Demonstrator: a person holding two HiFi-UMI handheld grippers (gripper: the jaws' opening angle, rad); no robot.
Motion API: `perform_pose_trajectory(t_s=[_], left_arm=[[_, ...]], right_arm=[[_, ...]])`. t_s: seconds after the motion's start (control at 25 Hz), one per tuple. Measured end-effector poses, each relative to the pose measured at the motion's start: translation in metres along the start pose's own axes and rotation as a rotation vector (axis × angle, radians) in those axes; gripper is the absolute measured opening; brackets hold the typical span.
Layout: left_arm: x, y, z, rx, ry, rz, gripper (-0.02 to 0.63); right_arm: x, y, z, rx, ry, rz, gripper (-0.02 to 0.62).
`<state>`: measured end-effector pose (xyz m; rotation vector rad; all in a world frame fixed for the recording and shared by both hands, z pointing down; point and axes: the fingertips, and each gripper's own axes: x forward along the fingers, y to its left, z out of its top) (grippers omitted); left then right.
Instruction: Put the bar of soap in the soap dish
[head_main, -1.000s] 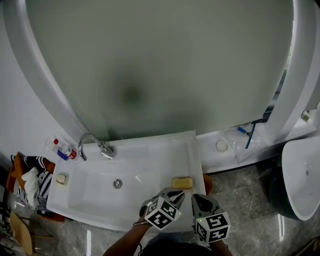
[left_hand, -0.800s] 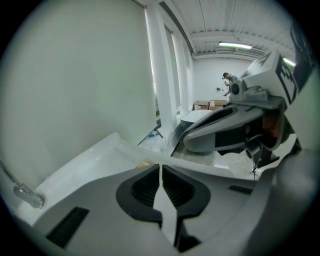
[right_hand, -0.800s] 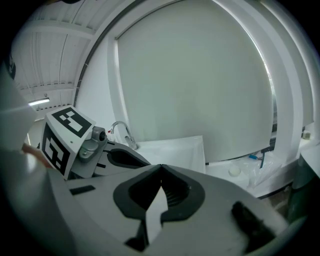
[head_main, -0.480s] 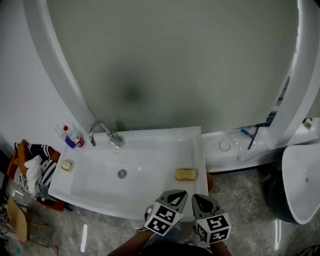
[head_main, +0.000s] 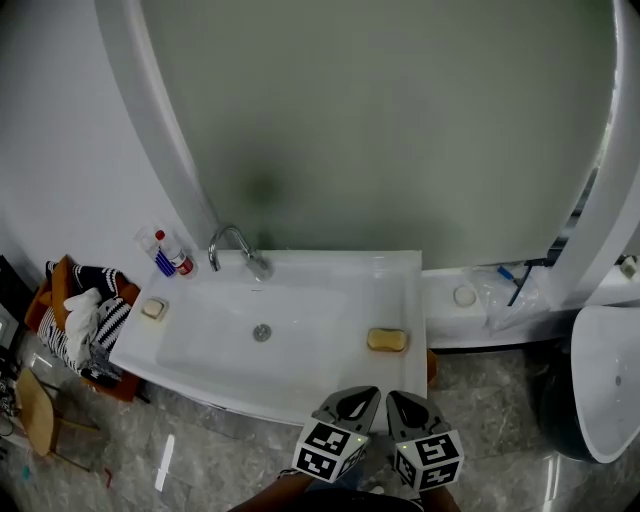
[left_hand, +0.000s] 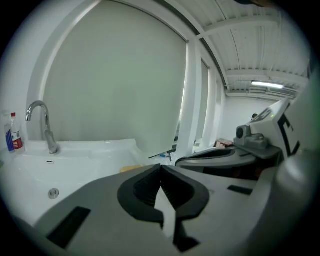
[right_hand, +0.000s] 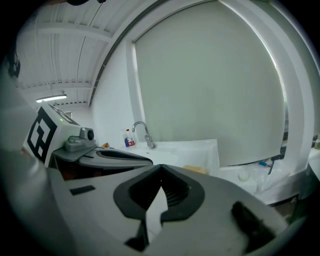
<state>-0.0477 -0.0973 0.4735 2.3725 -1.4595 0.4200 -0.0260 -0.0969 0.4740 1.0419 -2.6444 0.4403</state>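
Lying crosswise on the right ledge of the sink (head_main: 330, 265), the bar of soap (head_main: 387, 340) was seen just above the left gripper (head_main: 352, 400) and right gripper (head_main: 407, 404), both closed and empty, the right slightly nearer.

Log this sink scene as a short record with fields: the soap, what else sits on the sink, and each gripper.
sink: white, set against the wall
yellow soap bar: on the sink's right ledge, touched by neither gripper
soap dish: cannot tell whether one lies under the bar
pale block: on the sink's left corner
faucet: at back left
bottles: left of the faucet
left gripper: shut, nothing held, in front of the sink
right gripper: shut, nothing held, beside the left one
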Motion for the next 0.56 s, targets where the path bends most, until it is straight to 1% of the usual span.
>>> perform_pose_trajectory(t_s=[0.08,0.24,0.56], left_arm=[[-0.004,-0.002,-0.001,0.000,0.002,0.011,0.011],[-0.008,-0.004,0.001,0.032,-0.013,0.027,0.011],[-0.008,-0.002,0.003,-0.002,-0.017,0.059,0.011]], right_arm=[[-0.001,0.004,0.000,-0.003,-0.003,0.011,0.012],[-0.004,0.011,0.002,-0.011,-0.008,0.026,0.012],[-0.008,0.007,0.004,-0.013,-0.020,0.024,0.012]])
